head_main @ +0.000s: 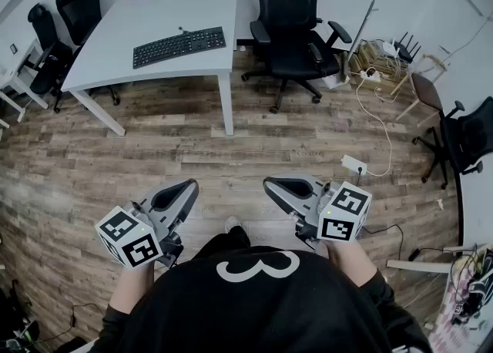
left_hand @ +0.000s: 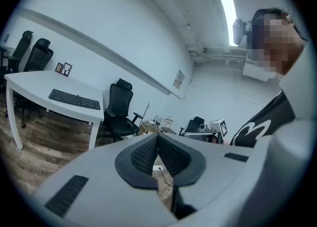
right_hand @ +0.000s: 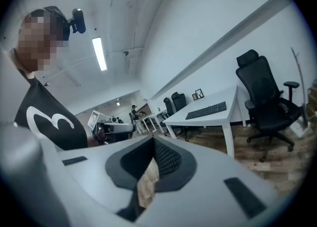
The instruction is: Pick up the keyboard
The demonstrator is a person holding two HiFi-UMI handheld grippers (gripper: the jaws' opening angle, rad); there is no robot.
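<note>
Your jaws are pressed together on nothing, on both the left gripper (head_main: 187, 187) and the right gripper (head_main: 271, 185). Reach in like that and you would likely shove the keyboard (head_main: 179, 46) along the table (head_main: 115, 62) rather than catch it. It lies well ahead of both, slightly to your left.

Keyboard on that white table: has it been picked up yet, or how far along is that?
Nothing is done yet: the keyboard lies flat on the white table, untouched. Nothing is in hand; the left hand-held gripper and right hand-held gripper are shut, empty, well short of the table. Approaching, gripping and lifting all remain.
</note>
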